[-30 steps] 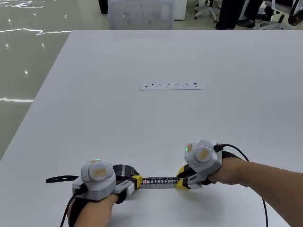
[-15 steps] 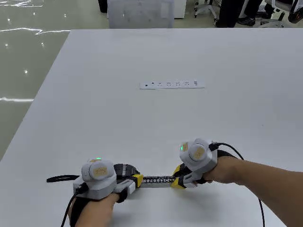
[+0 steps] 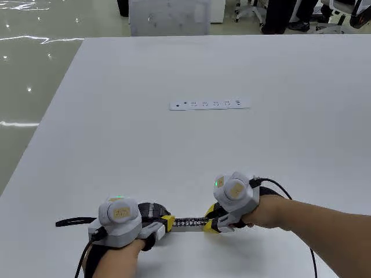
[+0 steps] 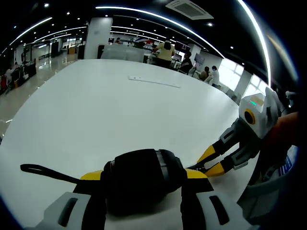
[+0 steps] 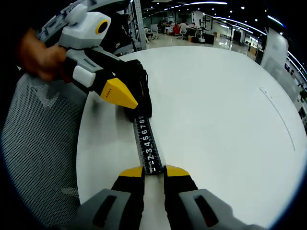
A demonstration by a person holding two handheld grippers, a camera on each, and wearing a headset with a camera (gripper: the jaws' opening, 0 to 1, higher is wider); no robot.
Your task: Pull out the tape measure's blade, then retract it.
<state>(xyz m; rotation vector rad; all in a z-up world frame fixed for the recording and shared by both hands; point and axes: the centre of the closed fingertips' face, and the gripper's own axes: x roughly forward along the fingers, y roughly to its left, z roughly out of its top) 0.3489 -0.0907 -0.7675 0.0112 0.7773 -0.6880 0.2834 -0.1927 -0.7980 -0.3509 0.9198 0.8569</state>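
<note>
The black tape measure case (image 4: 144, 179) rests on the white table (image 3: 191, 150), and my left gripper (image 4: 144, 191) is shut on it. The same case (image 3: 152, 211) lies at the table's near edge in the head view, with its black strap (image 3: 72, 220) trailing left. A short length of numbered blade (image 5: 146, 143) runs from the case (image 5: 139, 91) to my right gripper (image 5: 153, 170), which is shut on the blade's end. In the head view the blade (image 3: 188, 222) spans the small gap between the left gripper (image 3: 159, 227) and the right gripper (image 3: 210, 226).
A white power strip (image 3: 210, 104) lies mid-table, well beyond the grippers. A mesh chair (image 5: 38, 158) sits at the table's near side. A cable (image 3: 284, 191) trails from the right gripper. People and office chairs (image 3: 348, 11) stand past the far edge.
The right gripper has moved left toward the case, still holding the blade's end, so the exposed blade is shorter. The left gripper and case stayed put.
</note>
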